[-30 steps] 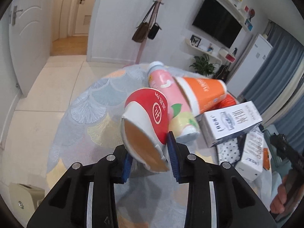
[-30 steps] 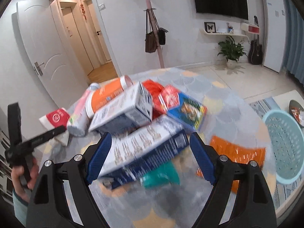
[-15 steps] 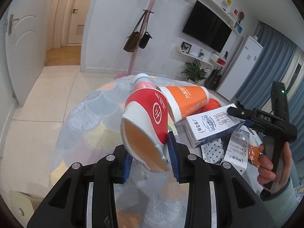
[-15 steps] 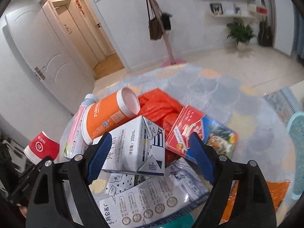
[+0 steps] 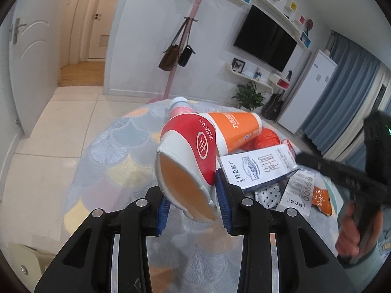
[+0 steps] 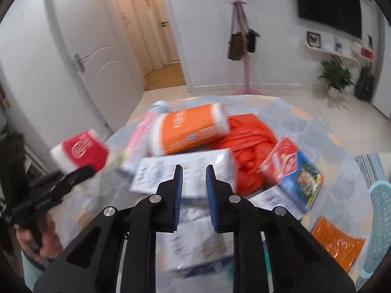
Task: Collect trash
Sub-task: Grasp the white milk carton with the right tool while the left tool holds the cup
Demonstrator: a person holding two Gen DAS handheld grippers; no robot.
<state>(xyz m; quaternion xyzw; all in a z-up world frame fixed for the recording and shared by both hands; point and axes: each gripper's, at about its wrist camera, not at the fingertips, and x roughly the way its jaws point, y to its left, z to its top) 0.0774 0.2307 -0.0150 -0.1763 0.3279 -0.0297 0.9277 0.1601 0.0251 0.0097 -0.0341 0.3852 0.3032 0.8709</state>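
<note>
My left gripper [image 5: 193,207] is shut on a crushed red and white paper cup [image 5: 188,156], held above the round table [image 5: 117,151]. The cup also shows at the left of the right wrist view [image 6: 80,149]. My right gripper [image 6: 194,195] hovers over a white milk carton [image 6: 161,175], its blue pads [image 6: 178,183] narrowed to a small gap with nothing between them. Around the carton lie an orange tub [image 6: 190,129], a pink bottle [image 6: 139,136], an orange plastic bag [image 6: 246,141], a red and blue packet [image 6: 293,171] and a flat white box [image 6: 195,244].
A light blue plastic basket [image 6: 381,219] stands beyond the table's right edge. An orange wrapper [image 6: 337,241] lies at the front right of the table. A coat stand with bags [image 6: 242,41] stands on the floor behind the table.
My right gripper has closed from wide open to a narrow gap and risen over the milk carton. My left gripper still holds the cup and has lifted slightly.
</note>
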